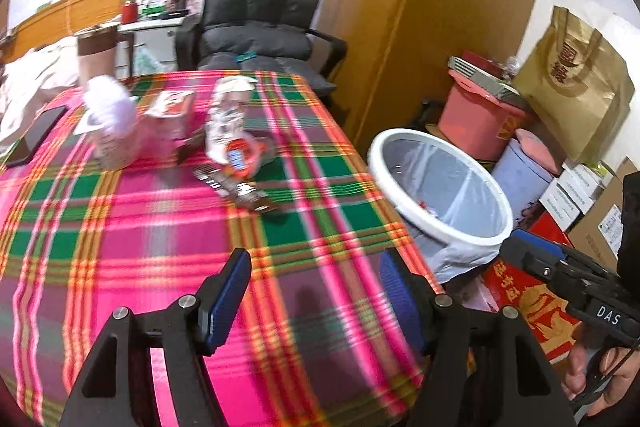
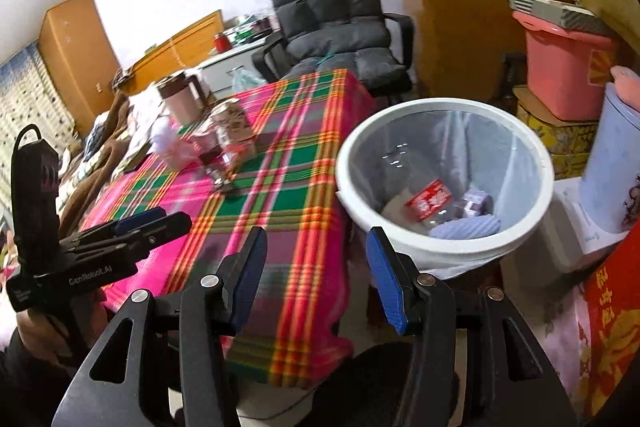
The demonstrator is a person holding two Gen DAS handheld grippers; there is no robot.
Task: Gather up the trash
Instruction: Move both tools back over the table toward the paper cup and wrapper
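A table under a pink, green and orange plaid cloth (image 1: 120, 227) fills most of the left wrist view, and beside its right edge stands a round white plastic bin lined with a translucent bag (image 1: 404, 151). On the far half of the cloth the trash lies in a loose cluster: a crushed clear plastic bottle with a red and blue label (image 1: 230, 131) stands roughly upright and leans a little, its cap end pointing far and up; just near of it a flat dark brown snack wrapper (image 1: 236, 189) lies with its long axis running from far left to near right, toward the bin. To the left of the bottle sit a crumpled white tissue (image 1: 110, 103) and a small pink-white cup (image 1: 168, 119), both blurred. The left gripper (image 1: 316, 291) hangs over the near part of the cloth, its blue-padded jaws spread wide with nothing between them, and the trash cluster is well apart from it, farther along the table. The right gripper (image 2: 316, 275) also stands released and empty, over the table's near right corner, with the bin just beyond its right finger. Only the right wrist view looks down into the bin, showing a clear bottle with a red label (image 2: 430, 201) and a purple packet (image 2: 474, 203) already lying at the bottom.
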